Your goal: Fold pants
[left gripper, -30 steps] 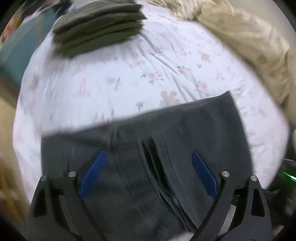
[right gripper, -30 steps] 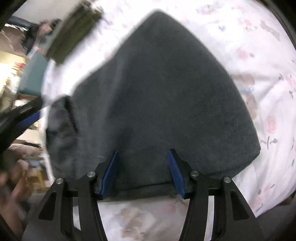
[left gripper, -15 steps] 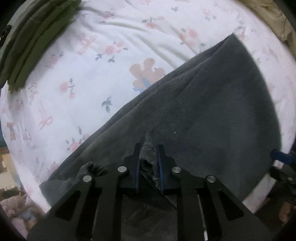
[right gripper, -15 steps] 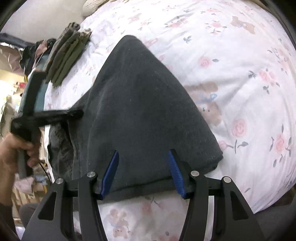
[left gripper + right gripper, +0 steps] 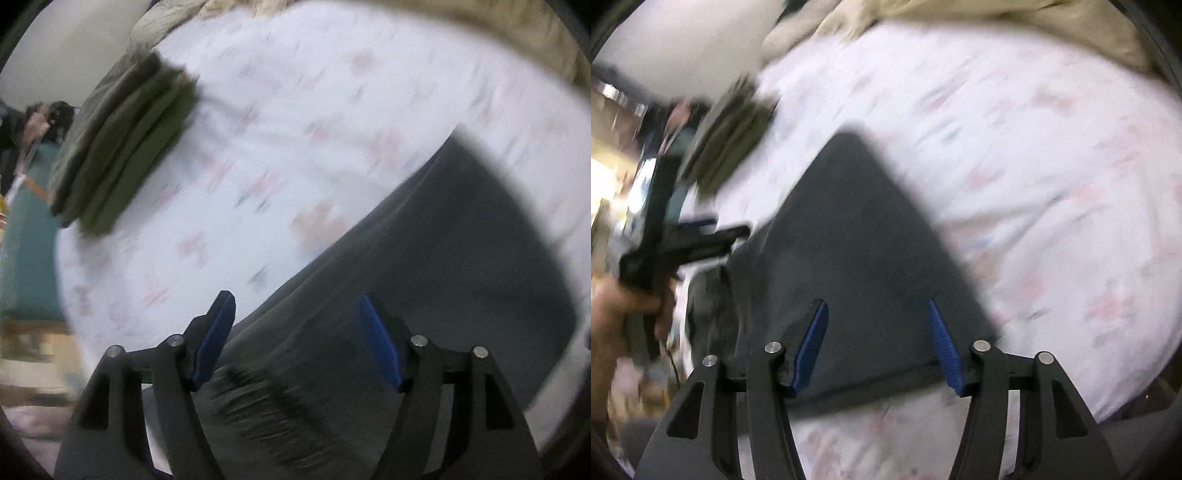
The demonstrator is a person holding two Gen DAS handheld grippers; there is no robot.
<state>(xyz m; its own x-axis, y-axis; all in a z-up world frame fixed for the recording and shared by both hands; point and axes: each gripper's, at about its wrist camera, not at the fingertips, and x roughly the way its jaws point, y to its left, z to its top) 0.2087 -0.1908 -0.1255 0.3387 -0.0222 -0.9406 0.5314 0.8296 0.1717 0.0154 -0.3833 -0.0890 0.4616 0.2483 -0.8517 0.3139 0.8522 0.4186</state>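
Observation:
Dark grey pants lie folded flat on the floral bed sheet; they also show in the right wrist view. My left gripper is open and empty, just above the pants' left edge. My right gripper is open and empty, over the pants' near edge. The left gripper also shows in the right wrist view at the pants' left side, held by a hand. Both views are motion-blurred.
A stack of folded olive-green clothes lies at the far left of the bed, also in the right wrist view. A beige blanket lies bunched along the far edge. The bed's left edge drops to a teal surface.
My left gripper was shut on a fold of the pants half a second ago; it has let go, opened and pulled back. My right gripper stayed open and lifted slightly.

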